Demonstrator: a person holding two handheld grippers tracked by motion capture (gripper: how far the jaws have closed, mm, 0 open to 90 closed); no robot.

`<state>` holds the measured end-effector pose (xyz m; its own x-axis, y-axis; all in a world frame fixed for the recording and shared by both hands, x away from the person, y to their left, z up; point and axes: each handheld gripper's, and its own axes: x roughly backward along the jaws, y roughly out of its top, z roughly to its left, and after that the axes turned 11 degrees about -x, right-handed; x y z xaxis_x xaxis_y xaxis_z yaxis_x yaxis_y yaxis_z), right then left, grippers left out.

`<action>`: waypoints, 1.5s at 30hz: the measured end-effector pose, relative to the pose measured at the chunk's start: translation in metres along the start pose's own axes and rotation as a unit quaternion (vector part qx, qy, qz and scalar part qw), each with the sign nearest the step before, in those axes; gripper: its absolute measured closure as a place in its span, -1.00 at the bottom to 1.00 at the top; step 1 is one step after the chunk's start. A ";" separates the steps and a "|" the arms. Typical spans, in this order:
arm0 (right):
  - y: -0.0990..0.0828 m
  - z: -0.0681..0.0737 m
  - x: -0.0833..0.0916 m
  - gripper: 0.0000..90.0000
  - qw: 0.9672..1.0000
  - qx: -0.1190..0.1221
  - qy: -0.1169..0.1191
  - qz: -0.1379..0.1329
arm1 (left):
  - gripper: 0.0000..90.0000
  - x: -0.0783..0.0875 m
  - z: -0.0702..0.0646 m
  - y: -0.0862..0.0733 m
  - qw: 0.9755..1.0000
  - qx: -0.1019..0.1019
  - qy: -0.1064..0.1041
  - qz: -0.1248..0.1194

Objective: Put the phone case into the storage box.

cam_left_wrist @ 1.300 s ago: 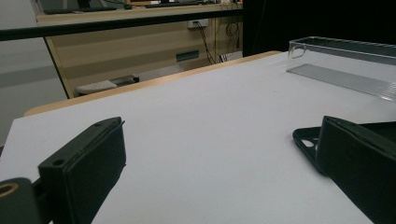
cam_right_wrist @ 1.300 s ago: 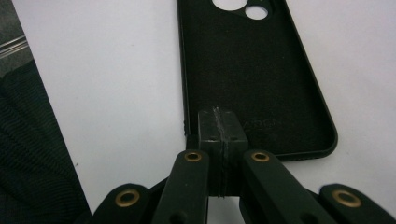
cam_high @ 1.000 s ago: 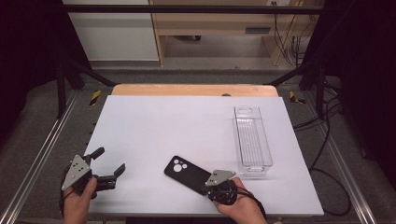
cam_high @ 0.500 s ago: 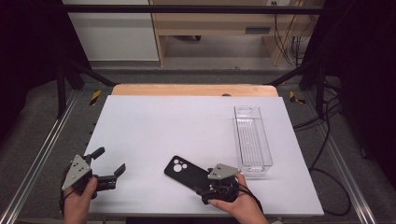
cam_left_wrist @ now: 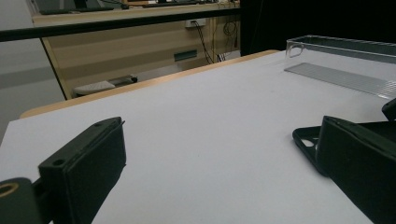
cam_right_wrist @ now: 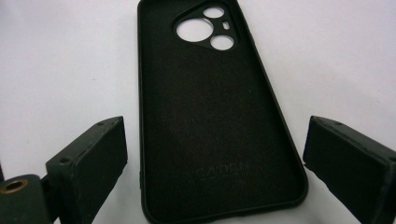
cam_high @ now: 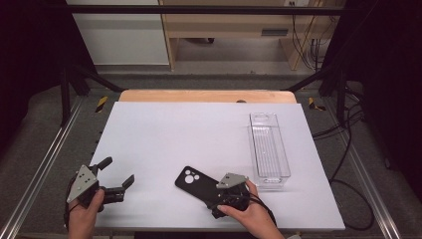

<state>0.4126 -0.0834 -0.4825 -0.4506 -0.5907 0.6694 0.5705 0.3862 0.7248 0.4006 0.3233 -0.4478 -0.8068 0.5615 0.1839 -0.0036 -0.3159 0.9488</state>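
- Faint embossed lettering is seen on the inner face of the black phone case [cam_right_wrist: 210, 116], toward its 6 o'clock end in the right gripper view; the letters are too dim to be read with certainty.
- No other text, brand, number or label can be read in any view.
- Yellow-and-black hazard striping is seen on two small markers [cam_high: 101, 103] on the floor, at about 10 o'clock and 2 o'clock of the table in the high view; no wording is borne by them.
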 end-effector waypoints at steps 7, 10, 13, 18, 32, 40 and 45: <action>0.005 0.000 -0.008 -0.84 1.000 0.001 -0.001 0.008 | -0.96 -0.001 -0.001 0.000 1.000 -0.001 -0.001 0.001; 0.007 0.000 -0.012 -0.82 1.000 0.002 -0.001 0.013 | -0.96 -0.001 -0.001 0.000 1.000 -0.001 -0.001 0.002; 0.009 -0.001 -0.015 -0.82 1.000 -0.002 0.000 0.021 | -0.96 -0.002 -0.001 0.000 1.000 -0.001 -0.003 0.002; 0.010 0.002 -0.020 -0.83 1.000 0.009 -0.007 0.027 | -0.96 -0.003 -0.002 0.000 1.000 -0.001 -0.005 0.003; 0.016 0.005 -0.018 -0.69 0.998 0.026 -0.005 0.053 | -0.95 -0.008 -0.009 0.004 1.000 0.005 -0.019 0.006; 0.015 0.008 -0.014 -0.66 0.998 0.019 -0.006 0.055 | -0.95 -0.014 -0.016 0.008 0.999 0.008 -0.031 0.006; 0.017 0.008 -0.009 -0.65 0.999 0.017 -0.010 0.045 | -0.95 -0.014 -0.017 0.008 0.999 0.015 -0.037 0.009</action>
<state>0.4205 -0.0660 -0.4748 -0.4118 -0.5385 0.7352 0.5860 0.4614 0.6662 0.4018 0.2994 -0.4472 -0.7601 0.6116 0.2194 0.0293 -0.3050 0.9519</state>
